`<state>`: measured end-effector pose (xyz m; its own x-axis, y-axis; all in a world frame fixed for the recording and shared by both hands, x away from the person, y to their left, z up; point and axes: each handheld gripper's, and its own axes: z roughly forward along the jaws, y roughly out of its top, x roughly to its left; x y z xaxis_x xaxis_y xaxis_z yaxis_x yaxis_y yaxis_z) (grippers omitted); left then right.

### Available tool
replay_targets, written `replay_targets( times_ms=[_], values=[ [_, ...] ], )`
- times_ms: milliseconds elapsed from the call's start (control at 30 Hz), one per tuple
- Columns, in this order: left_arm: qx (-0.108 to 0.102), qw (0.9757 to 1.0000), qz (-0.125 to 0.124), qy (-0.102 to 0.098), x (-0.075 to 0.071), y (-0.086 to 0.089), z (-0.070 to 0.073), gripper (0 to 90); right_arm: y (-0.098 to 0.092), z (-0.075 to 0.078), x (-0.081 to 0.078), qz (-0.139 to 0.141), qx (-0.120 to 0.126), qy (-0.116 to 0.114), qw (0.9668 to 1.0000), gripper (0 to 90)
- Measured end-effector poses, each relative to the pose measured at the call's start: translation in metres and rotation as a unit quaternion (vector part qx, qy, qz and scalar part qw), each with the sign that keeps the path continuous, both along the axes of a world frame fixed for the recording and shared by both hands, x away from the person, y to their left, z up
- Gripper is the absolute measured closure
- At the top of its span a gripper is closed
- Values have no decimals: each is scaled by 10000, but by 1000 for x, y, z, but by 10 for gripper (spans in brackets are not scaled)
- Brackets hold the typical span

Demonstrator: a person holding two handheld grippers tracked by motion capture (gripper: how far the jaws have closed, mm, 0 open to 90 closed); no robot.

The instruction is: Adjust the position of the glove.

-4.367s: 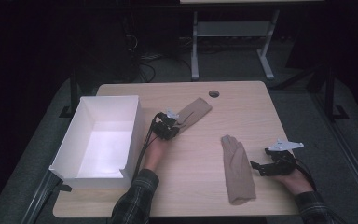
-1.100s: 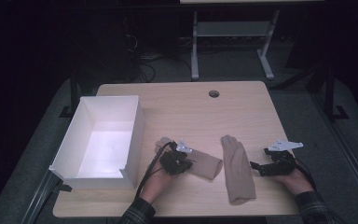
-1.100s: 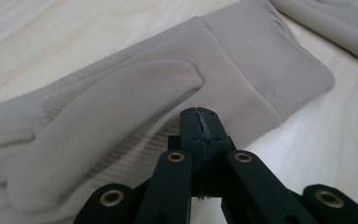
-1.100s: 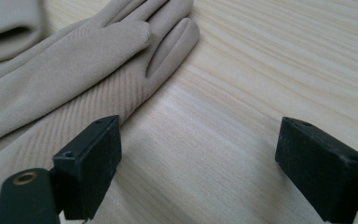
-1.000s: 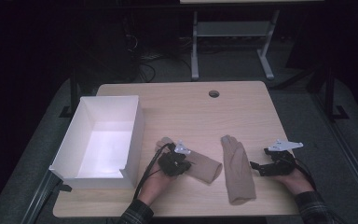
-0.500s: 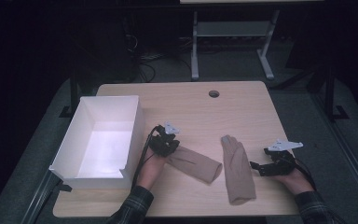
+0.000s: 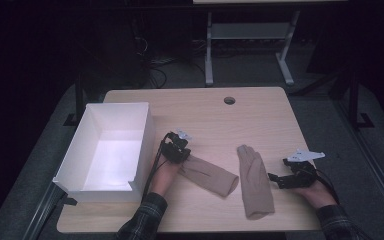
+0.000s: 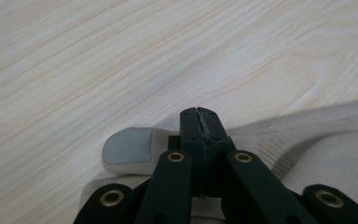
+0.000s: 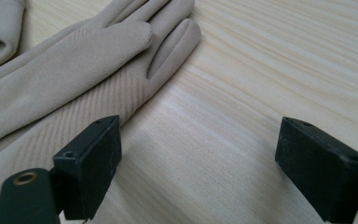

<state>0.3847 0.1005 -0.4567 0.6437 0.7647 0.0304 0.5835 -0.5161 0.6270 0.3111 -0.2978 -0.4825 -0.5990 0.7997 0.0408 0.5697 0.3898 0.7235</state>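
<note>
A: Dragging risk — left gripper (image 7: 180, 151) has its jaws pinched fully together on the fingertip end of the beige fabric glove (image 7: 207, 175), which lies on the light wood surface (image 7: 260, 120) beside the white open box (image 7: 107, 145). Thin pinch; fabric could slip out or bunch.

B: Right gripper (image 7: 280, 180)?

A: Jaws wide apart, holding nothing, beside the second beige glove (image 7: 254, 182). It could snag that one. No readable writing or brands.

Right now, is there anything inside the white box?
No. In the high view the white box shows a bare floor, while both gloves, one at the left gripper and one farther right, lie on the table.
</note>
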Motion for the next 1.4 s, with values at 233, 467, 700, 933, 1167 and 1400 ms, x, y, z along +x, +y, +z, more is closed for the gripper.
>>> replay_targets(
  times_ms=[233, 467, 700, 933, 1167, 1400],
  values=[
    [-89, 9999, -119, 22, 11, -12, -1, 899, 0, 0, 0, 0, 2, 4, 10000, 139],
    [-90, 9990, -440, -2, 29, -42, -2, 899, 0, 0, 0, 29, -8, 12, 10000, 139],
    [-189, 9968, -770, -50, 43, -76, -1, 898, 0, 0, 0, 62, -19, 6, 10000, 139],
    [-768, 9907, -1120, -35, 12, -83, 19, 898, 0, 0, 0, 67, -18, 6, 10000, 139],
    [-666, 9839, -1653, 111, -27, -87, 14, 898, 0, 0, 0, 74, -19, 2, 10000, 139],
    [-506, 9802, -1883, 333, -47, -83, 3, 898, 1, 0, 0, 71, -16, 8, 10000, 139]
  ],
)
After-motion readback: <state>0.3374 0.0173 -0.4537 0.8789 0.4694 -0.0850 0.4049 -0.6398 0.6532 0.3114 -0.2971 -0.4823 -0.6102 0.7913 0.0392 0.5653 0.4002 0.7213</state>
